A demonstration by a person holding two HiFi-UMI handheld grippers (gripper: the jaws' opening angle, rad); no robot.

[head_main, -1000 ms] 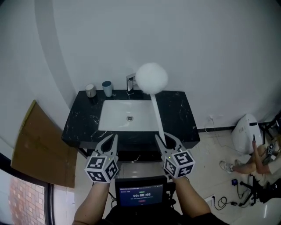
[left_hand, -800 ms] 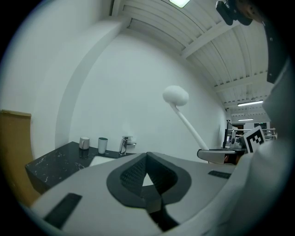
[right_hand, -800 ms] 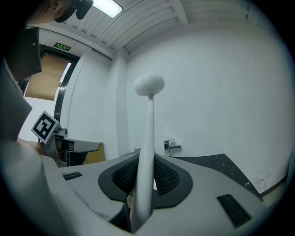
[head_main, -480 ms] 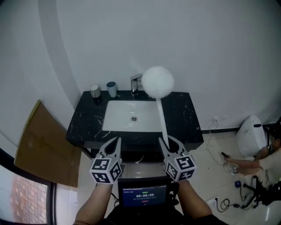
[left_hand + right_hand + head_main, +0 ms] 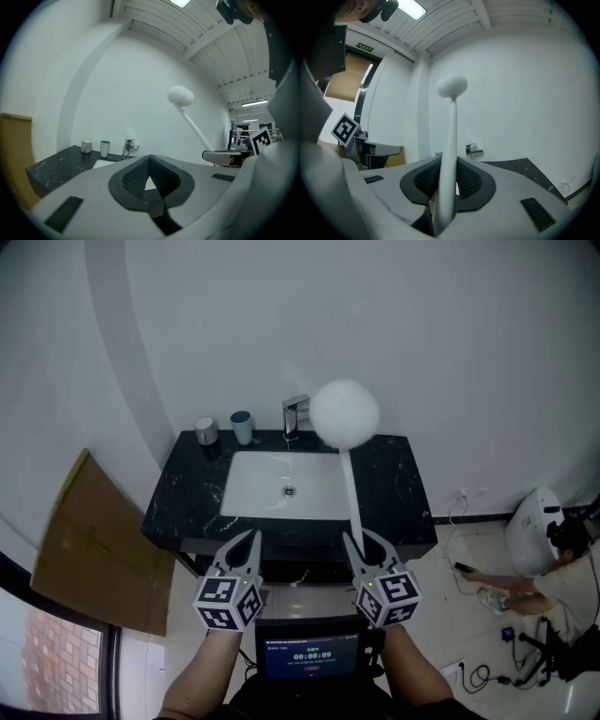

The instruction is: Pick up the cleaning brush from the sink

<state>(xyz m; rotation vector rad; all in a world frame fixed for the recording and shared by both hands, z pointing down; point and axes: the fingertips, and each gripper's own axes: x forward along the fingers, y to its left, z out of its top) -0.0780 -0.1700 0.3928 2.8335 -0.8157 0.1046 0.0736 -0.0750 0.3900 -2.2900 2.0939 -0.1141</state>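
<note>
White cleaning brush [image 5: 344, 413] stood clamped by its handle between my right gripper's [image 5: 362, 542] fingers, fluffy head above and beyond them; my left gripper's [image 5: 244, 540] fingers were closed together, empty.

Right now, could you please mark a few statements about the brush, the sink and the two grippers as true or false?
1. The right gripper is shut on the handle of the cleaning brush. True.
2. The brush's white head lies in the sink. False: it is held up in the air, above the counter.
3. Two cups stand on the counter, left of the faucet. True.
4. The left gripper holds one of the cups. False: its jaws are together with nothing between them.
</note>
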